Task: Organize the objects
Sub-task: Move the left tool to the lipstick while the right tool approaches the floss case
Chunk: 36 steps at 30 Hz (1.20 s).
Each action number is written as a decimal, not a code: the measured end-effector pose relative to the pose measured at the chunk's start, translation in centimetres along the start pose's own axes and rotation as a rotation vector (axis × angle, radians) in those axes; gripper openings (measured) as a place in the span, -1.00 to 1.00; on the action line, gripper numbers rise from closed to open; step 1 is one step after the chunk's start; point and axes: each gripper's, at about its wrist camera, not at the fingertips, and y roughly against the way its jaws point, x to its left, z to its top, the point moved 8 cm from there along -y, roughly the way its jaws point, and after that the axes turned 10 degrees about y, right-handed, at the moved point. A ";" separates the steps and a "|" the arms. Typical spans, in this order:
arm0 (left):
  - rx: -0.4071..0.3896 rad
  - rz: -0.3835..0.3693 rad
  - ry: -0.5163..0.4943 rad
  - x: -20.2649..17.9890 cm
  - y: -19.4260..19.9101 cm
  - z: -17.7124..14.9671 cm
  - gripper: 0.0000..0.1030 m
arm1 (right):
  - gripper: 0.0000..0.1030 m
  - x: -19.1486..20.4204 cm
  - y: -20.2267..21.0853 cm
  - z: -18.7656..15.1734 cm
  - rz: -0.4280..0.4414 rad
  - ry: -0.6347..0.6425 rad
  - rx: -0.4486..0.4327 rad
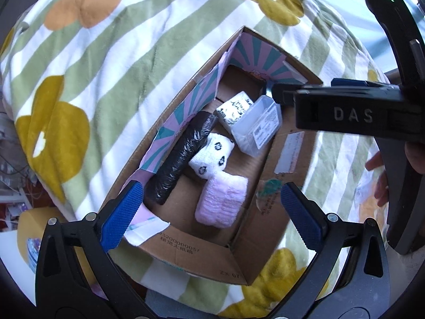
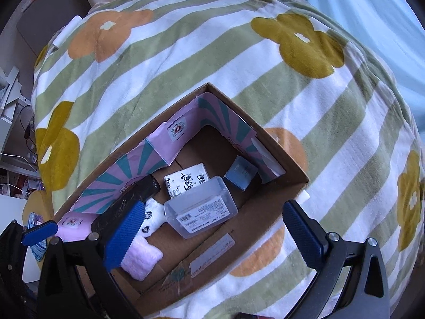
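An open cardboard box (image 1: pixel 261 183) (image 2: pixel 281 156) lies on a flowered striped blanket. Inside it lie a black plastic-bag roll (image 1: pixel 183 156) (image 2: pixel 124 204), a white spotted towel roll (image 1: pixel 212 156) (image 2: pixel 152 218), a pink towel (image 1: pixel 223 202) (image 2: pixel 140 260), a printed white packet (image 1: pixel 235 106) (image 2: pixel 186 180), a clear plastic case (image 1: pixel 259 125) (image 2: pixel 199 210) and a small blue box (image 2: pixel 240 174). My left gripper (image 1: pixel 212 214) hovers open and empty over the box's near end. My right gripper (image 2: pixel 212 230) is open and empty above the box; it also shows in the left wrist view (image 1: pixel 345 106).
The blanket (image 1: pixel 111 79) (image 2: pixel 212 53) covers a bed around the box. A cluttered floor and white furniture (image 2: pixel 13 133) lie to the left. A person's hand (image 1: pixel 379 175) shows at the right edge of the left wrist view.
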 end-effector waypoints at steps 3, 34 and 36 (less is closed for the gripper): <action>-0.015 -0.010 -0.035 -1.0 2.0 0.1 1.00 | 0.99 -0.3 2.8 -1.5 -0.008 -0.031 -0.017; -0.079 -0.127 -0.553 -16.9 9.0 -5.7 1.00 | 0.99 -8.0 19.2 -27.3 -0.361 -0.737 -0.106; -0.070 -0.135 -0.565 -17.2 8.9 -6.3 1.00 | 0.99 -8.0 19.5 -27.8 -0.378 -0.742 -0.113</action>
